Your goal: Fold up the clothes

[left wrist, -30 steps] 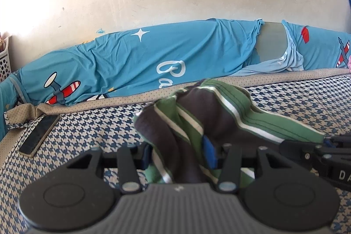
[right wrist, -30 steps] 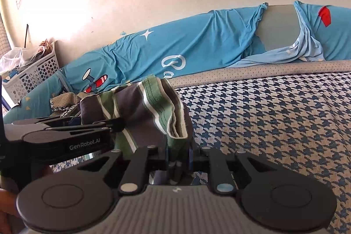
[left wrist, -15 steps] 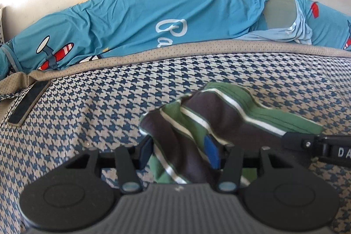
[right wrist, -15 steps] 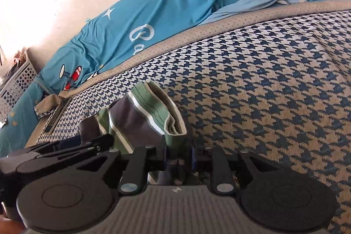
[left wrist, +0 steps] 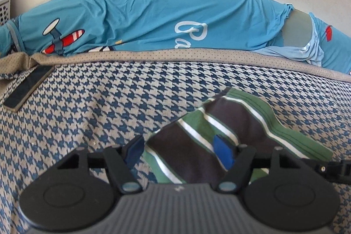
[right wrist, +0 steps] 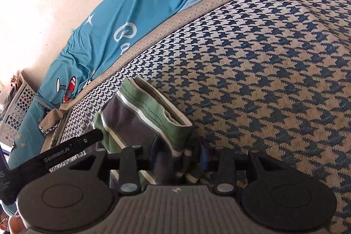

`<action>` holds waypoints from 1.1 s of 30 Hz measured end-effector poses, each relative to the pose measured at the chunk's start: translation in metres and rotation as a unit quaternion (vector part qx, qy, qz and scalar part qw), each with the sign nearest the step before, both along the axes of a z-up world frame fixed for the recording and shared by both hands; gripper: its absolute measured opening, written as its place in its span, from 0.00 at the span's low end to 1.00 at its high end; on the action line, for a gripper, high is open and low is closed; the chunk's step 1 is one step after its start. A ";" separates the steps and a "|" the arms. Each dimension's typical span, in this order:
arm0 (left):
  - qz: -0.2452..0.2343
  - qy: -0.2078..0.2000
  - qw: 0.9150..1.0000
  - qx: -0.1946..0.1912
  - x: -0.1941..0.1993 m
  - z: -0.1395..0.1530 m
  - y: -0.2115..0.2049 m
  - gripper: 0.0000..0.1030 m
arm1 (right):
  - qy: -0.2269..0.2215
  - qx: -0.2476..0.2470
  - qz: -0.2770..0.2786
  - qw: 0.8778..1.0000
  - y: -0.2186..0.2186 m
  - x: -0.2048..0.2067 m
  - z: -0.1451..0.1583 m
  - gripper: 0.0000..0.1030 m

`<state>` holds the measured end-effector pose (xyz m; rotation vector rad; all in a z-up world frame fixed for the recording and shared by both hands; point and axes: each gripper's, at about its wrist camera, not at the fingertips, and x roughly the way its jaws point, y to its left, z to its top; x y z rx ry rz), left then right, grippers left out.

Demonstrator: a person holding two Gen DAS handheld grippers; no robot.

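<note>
A folded garment (left wrist: 221,124) with green, dark grey and white stripes lies on the blue-and-beige houndstooth bed cover (left wrist: 87,115). My left gripper (left wrist: 178,149) straddles its near left corner and its jaws are opening. The left pad stands clear of the cloth and the right pad (left wrist: 221,151) rests against it. In the right wrist view the same garment (right wrist: 140,115) shows its stacked folded edge. My right gripper (right wrist: 179,150) has that near edge between its pads, and its jaws are opening too. A finger of the left gripper (right wrist: 72,146) reaches in from the left.
A long bolster in a blue aeroplane-print sheet (left wrist: 153,19) runs along the wall behind the bed. A dark phone (left wrist: 28,87) lies at the bed's far left edge. A white perforated basket (right wrist: 15,111) stands beyond it. Bare bed cover (right wrist: 274,58) stretches to the right.
Both grippers came down with the garment, which hung bunched and now rests on the bed. Both pairs of jaws have widened. The right wrist view has rolled.
</note>
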<state>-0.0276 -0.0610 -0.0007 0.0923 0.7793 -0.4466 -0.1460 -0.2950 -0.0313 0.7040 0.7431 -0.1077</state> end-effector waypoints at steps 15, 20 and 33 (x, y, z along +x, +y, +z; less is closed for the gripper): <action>-0.006 0.044 0.998 -0.048 0.011 -0.019 0.008 0.45 | -0.017 -0.016 0.005 1.000 0.011 0.008 -0.007 0.23; -0.016 0.039 0.997 -0.058 0.004 -0.012 0.007 0.19 | -0.023 -0.035 0.016 0.999 0.013 0.011 -0.001 0.18; 0.008 0.097 0.992 -0.076 0.019 -0.012 0.021 0.84 | -0.018 -0.022 0.012 1.000 0.009 0.011 -0.008 0.19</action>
